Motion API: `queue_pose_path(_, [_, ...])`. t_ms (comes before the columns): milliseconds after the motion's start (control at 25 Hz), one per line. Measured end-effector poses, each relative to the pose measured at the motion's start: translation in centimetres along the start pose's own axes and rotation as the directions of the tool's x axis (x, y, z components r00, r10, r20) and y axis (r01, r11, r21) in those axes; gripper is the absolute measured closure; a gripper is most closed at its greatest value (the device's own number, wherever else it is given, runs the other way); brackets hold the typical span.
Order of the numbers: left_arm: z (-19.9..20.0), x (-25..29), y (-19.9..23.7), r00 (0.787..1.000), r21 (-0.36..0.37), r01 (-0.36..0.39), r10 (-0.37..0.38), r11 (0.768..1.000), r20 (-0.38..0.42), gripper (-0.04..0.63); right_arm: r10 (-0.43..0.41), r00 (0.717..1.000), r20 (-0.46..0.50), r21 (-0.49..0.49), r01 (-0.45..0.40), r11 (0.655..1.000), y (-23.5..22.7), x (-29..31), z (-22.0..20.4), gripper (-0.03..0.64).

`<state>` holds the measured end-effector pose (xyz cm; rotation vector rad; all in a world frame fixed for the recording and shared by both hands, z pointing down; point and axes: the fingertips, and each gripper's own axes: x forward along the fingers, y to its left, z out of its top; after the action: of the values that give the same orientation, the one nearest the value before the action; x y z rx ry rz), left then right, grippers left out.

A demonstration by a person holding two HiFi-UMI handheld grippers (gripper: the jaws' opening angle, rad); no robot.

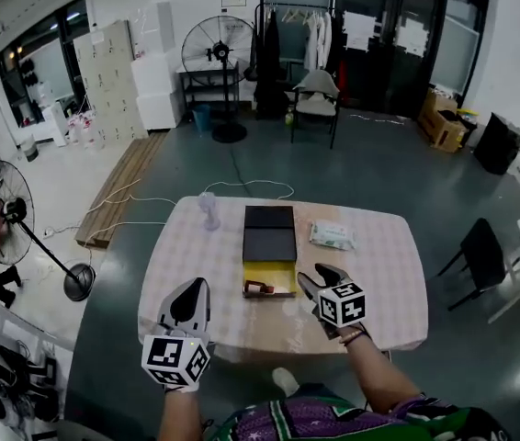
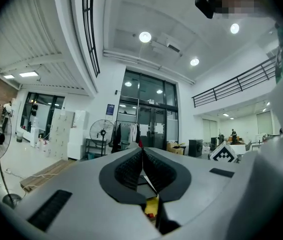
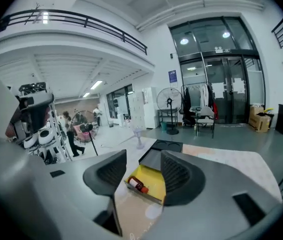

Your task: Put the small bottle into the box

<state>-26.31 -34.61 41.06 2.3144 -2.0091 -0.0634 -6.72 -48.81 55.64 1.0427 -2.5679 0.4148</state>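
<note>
The box lies open on the table with a yellow inside and its black lid folded back. A small brown bottle with a red cap lies on its side in the yellow part, by the near wall; the right gripper view shows the bottle there too. My right gripper hovers just right of the box, and its jaws stand open with nothing between them. My left gripper is at the table's near left edge; its pads are pressed together, empty.
A white packet of wipes lies right of the lid. A small clear desk fan stands left of it. The table has a checkered cloth. A black chair stands to the right, a floor fan to the left.
</note>
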Motion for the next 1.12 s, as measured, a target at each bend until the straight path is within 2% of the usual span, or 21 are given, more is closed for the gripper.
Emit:
queue_pose_path(280, [2.8, -3.0, -0.8, 0.998, 0.027, 0.039, -0.040, 0.999, 0.050, 0.572, -0.029, 0.986, 0.166, -0.014, 0.032, 0.999, 2.3, -8.7, 5.2, 0.396])
queue_pose_path(600, [5.8, -7.3, -1.2, 0.991, 0.036, 0.083, -0.087, 0.996, 0.101, 0.572, -0.044, 0.941, 0.336, -0.025, 0.056, 0.998, 7.0, -17.0, 9.8, 0.397])
queue_pose_path(840, [6.6, -8.8, -1.9, 0.986, 0.027, 0.091, -0.094, 0.995, 0.141, 0.571, -0.060, 0.914, 0.401, -0.038, 0.082, 0.996, 9.5, -20.5, 10.8, 0.422])
queue_pose_path(1120, [8.5, -10.7, -4.3, 0.982, 0.039, 0.103, -0.108, 0.994, 0.156, 0.572, -0.073, 0.897, 0.436, -0.039, 0.099, 0.994, 9.5, -24.1, 12.1, 0.454])
